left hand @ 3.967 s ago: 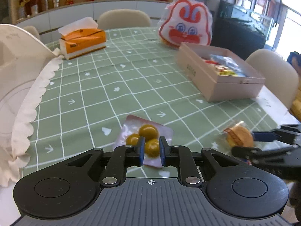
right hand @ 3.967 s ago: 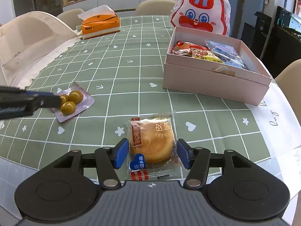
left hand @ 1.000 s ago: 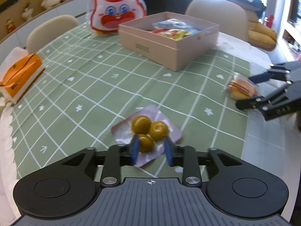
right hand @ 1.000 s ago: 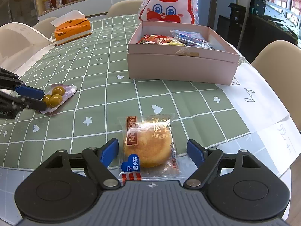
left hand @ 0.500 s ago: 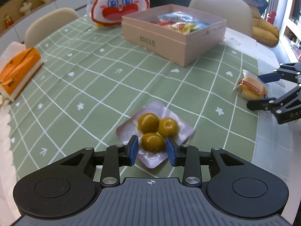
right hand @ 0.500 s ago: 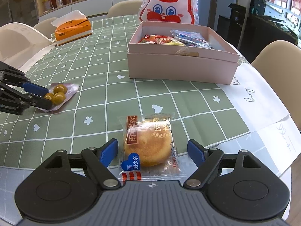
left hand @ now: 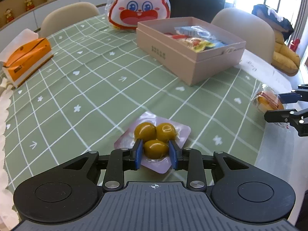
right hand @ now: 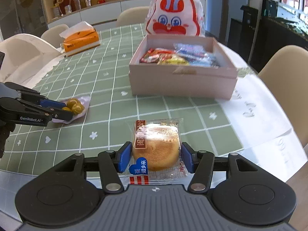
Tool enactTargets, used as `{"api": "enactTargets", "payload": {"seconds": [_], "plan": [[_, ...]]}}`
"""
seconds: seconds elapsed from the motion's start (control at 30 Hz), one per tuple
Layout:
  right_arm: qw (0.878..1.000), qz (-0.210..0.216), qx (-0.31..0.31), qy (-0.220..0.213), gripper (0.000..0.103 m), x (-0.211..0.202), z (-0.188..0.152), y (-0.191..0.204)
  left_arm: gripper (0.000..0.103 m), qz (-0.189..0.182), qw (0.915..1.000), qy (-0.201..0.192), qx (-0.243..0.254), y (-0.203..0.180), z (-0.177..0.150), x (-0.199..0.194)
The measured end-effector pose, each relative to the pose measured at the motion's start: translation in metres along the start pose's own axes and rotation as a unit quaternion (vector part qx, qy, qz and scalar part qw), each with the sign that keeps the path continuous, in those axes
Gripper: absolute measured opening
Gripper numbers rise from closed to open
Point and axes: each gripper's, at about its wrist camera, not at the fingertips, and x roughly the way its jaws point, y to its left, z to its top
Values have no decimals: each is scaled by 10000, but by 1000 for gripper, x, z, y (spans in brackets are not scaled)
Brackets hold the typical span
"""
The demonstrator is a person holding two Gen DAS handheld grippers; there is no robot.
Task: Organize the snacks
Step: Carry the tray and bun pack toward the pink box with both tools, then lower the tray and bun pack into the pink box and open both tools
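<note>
Both grippers have just been closing: the right gripper (right hand: 156, 158) now clamps the wrapped pastry (right hand: 156, 152) near the table edge, the left gripper (left hand: 156, 152) pinches the olive pouch (left hand: 154, 140). Light, crushable, slippery film; hold mid-body, bound for the pink snack box (right hand: 182, 84).

Table (right hand: 107, 80) with green grid cloth carries: pink box (right hand: 182, 84) far right, rabbit bag (right hand: 174, 22) behind it, tissue box (right hand: 81, 40) far left, olive pack (left hand: 154, 144) near left.
</note>
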Motion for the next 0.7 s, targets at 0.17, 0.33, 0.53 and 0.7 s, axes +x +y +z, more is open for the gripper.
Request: {"api": "enactTargets", "payload": {"seconds": [0.17,0.33,0.53,0.7], "plan": [[9999,35,-48,-117,55,-13,8,-15,33,-60,9999,-131,29,-17,13,-12],[9990,79,-126,-425,55,-32,27,-34,33,-286,9981,-546,-86,-34,40,-36],[9917,-41,-468,-1193,55,-52,93,-63,33,-485,9868,-1512,-308,-53,122,-53],[9918,89,-401,-1211,55,-20,160,-97,34,-365,9835,-1729,-383,-78,184,-5]]}}
